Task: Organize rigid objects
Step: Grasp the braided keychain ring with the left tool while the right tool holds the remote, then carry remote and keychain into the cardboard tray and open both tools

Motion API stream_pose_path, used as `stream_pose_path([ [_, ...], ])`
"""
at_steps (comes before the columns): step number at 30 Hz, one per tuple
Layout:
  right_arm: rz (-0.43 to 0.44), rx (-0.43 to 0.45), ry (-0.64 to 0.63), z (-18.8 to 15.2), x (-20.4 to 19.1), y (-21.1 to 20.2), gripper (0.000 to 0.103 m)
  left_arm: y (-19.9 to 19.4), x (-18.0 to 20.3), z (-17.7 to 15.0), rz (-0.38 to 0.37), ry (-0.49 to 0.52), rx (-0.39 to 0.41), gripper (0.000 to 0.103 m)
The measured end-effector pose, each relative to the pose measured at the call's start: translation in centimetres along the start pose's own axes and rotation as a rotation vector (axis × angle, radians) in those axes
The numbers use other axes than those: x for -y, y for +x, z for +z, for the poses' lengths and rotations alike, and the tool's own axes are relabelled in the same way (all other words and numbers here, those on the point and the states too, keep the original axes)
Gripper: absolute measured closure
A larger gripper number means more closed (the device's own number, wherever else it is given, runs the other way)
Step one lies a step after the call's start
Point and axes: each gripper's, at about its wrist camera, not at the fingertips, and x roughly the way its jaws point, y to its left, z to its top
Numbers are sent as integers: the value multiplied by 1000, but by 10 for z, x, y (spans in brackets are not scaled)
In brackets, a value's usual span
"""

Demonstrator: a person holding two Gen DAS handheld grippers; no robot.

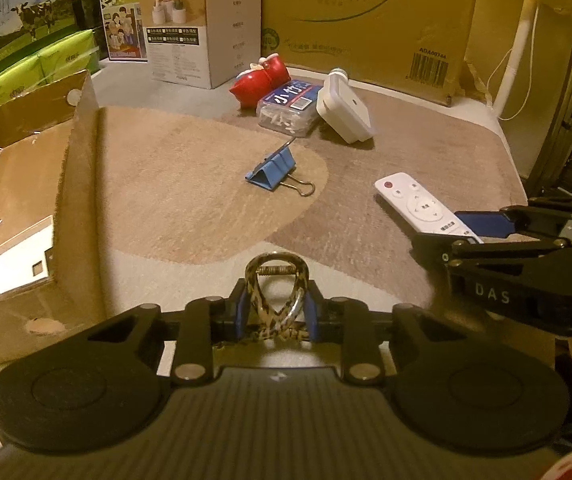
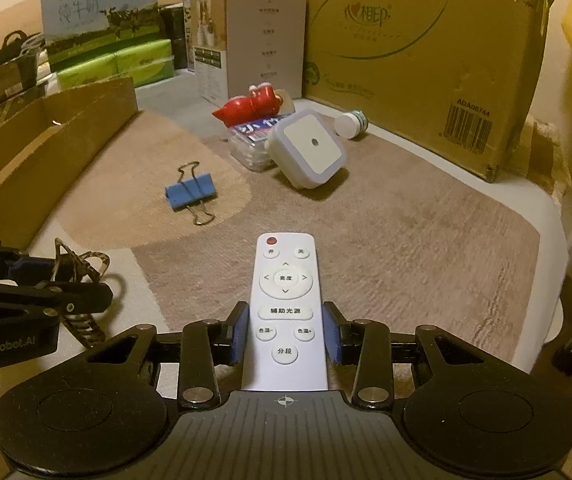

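White plastic remote control [image 2: 286, 304], lying on the brown mat [image 2: 406, 240] at 6 o'clock in the right wrist view: light, stiff, smooth-sided, best gripped across its narrow lower body, where the right gripper [image 2: 286, 336] is clamped on it. Its keys carry Chinese legends. The left gripper [image 1: 275, 312] pinches what seems a leopard-print hair clip [image 1: 275, 284]; its casing reads "GenRobot.AI".

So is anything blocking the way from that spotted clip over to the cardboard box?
Nothing visible does. The left gripper holds the spotted clip, and only bare mat lies between it and the open cardboard box at its left. The box's upright flap is the one edge to clear.
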Motion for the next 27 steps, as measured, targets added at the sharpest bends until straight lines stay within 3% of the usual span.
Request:
stream_pose_path([
  [16,22,94,27,9,-31,-66,64,-72,-14,-1,21,-8,99,78],
  [27,80,125,-13,14,-71,-90,64,-117,-41,-13,66,-41,137,78],
])
